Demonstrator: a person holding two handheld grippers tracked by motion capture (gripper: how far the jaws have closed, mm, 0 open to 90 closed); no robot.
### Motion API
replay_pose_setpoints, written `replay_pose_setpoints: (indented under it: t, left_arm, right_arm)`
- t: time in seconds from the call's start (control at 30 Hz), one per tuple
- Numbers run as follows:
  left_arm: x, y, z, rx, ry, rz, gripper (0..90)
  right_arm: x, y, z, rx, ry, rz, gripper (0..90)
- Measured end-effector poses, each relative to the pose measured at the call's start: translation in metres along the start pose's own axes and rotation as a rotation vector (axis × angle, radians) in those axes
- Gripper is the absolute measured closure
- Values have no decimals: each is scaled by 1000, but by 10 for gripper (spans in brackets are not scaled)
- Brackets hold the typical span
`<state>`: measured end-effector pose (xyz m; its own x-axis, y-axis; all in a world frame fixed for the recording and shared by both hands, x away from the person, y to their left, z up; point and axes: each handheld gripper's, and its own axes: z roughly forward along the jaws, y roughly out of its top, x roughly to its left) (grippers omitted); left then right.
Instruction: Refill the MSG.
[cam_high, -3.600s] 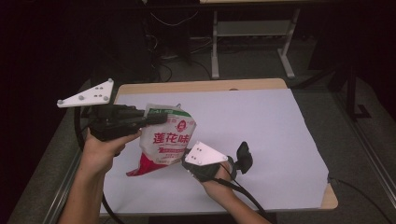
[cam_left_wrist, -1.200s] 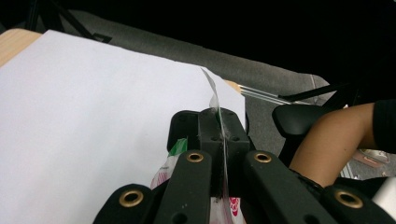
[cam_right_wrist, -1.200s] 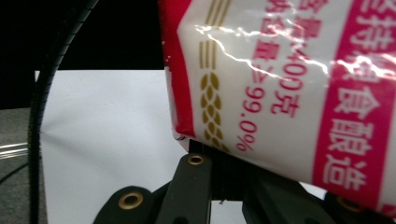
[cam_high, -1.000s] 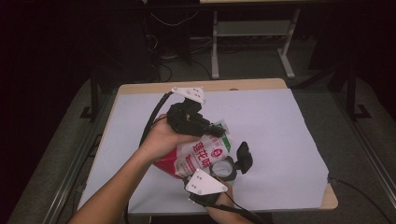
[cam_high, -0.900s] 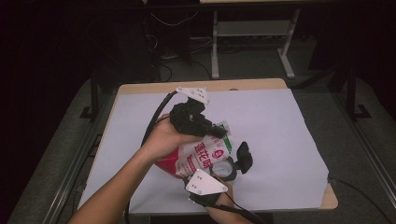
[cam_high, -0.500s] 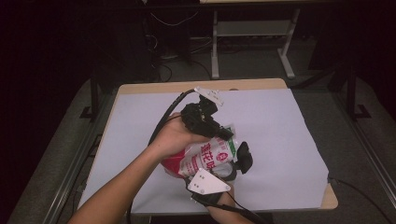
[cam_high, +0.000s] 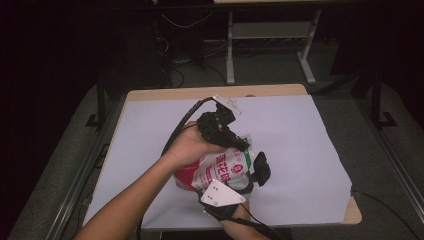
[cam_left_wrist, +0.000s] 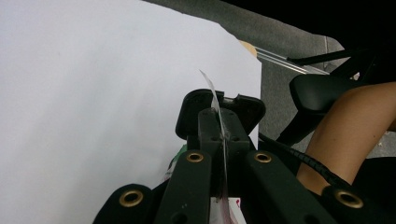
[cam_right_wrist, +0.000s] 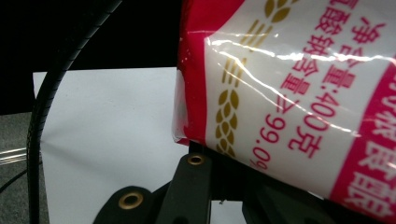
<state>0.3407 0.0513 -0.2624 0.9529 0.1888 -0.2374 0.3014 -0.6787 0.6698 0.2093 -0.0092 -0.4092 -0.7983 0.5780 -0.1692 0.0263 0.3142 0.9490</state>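
The left claw (cam_left_wrist: 223, 135) is fully closed, and a thin clear edge of the bag's (cam_high: 226, 169) film is pinched between its jaws, as seen in the left gripper view, where the film stands up as a narrow sliver above the jaw tips. The right claw (cam_high: 260, 167) is also closed; in the right gripper view the bag (cam_right_wrist: 299, 98) is draped over and pressed against its jaws, though the exact pinch point is hidden under the plastic. In the high view the bag is held just above the white sheet (cam_high: 300, 145) covering the counter (cam_high: 210, 92), near its front middle, between the two claws: left claw (cam_high: 241, 145) at the bag's upper edge, right claw at its right side. The overall layout and both hands are given by the high view alone; the print detail is given by the right gripper view. The bag is seen as a glossy plastic pouch, white with red borders, red Chinese characters and gold wheat-ear motifs. A bare knee (cam_left_wrist: 345, 130) and a black cable (cam_left_wrist: 303, 161) are caught in the left gripper view.
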Motion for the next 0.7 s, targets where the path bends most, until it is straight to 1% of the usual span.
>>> replay_pose_setpoints:
  t: [0.13, 0.2, 0.27, 0.43, 0.47, 0.7]
  left_arm:
    - [1, 0, 4, 12, 3, -20, 899]
    - [1, -1, 5, 22, 4, -20, 899]
    - [1, -1, 6, 22, 4, -25, 899]
    - [2, 1, 9, 33, -4, -18, 899]
    - [2, 1, 10, 31, -8, -22, 899]
    - [2, 3, 15, 53, -8, -18, 899]
  right_arm:
    - [1, 0, 1, 2, 2, -1, 900]
    - [2, -1, 2, 2, 5, -1, 900]
    - [2, -1, 1, 4, 7, 0, 900]
    - [2, -1, 1, 8, 4, 2, 900]
    - [2, -1, 1, 8, 2, 2, 900]
    - [2, -2, 1, 11, -3, 7, 900]
